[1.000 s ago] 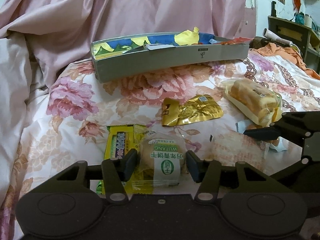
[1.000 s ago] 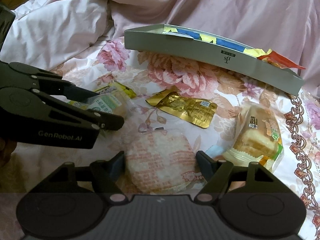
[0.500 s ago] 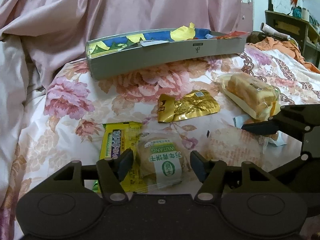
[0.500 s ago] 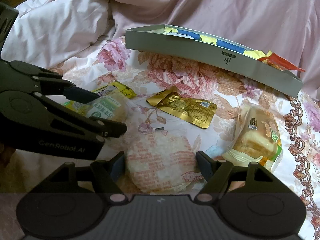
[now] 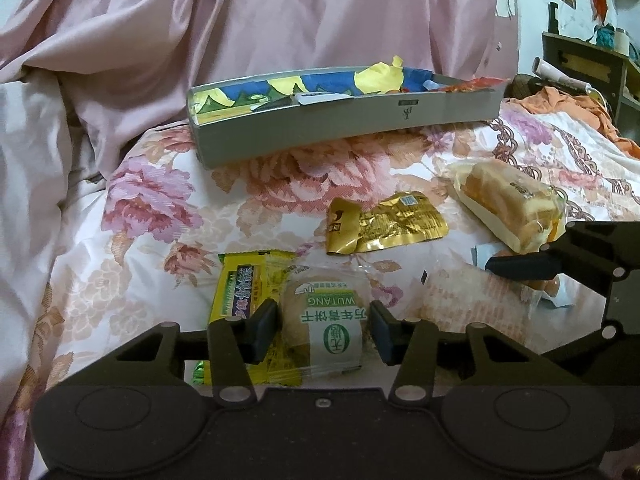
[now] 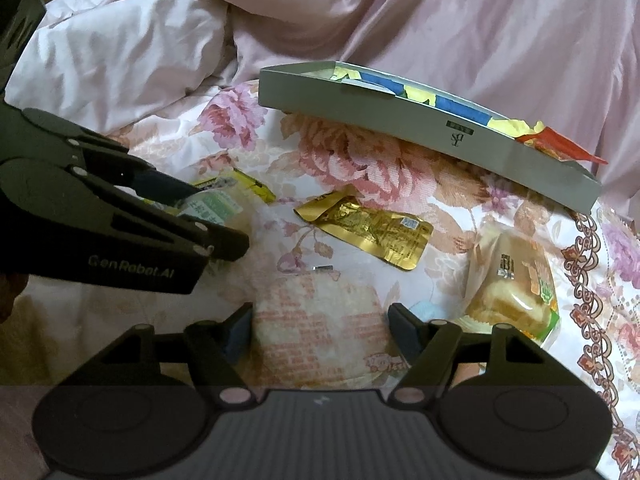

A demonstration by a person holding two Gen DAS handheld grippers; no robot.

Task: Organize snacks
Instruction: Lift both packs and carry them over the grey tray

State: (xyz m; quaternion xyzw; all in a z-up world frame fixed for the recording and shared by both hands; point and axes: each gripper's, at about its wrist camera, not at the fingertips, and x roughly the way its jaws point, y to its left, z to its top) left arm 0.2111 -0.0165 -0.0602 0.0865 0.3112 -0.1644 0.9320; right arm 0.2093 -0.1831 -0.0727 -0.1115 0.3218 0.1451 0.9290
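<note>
Jaws bracketing WUTANG biscuit pack [image 5: 326,320], GenRobot.AI on left gripper [image 6: 224,216]

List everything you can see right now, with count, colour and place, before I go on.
long grey cardboard tray: 1, grey, back of bed, holding blue, yellow and red wrappers
gold foil pouch: 1, gold, middle of floral bedspread
clear-wrapped bread loaf: 1, tan, right of pouch
yellow snack packet: 1, yellow, front left, partly under biscuit
round biscuit pack with green label: 1, beige and green, between left claw fingers
round pack with red print: 1, pale with red, between right claw fingers
pink blanket: 1, pink, behind tray
left claw: 1, black, open
right claw: 1, black, open
</note>
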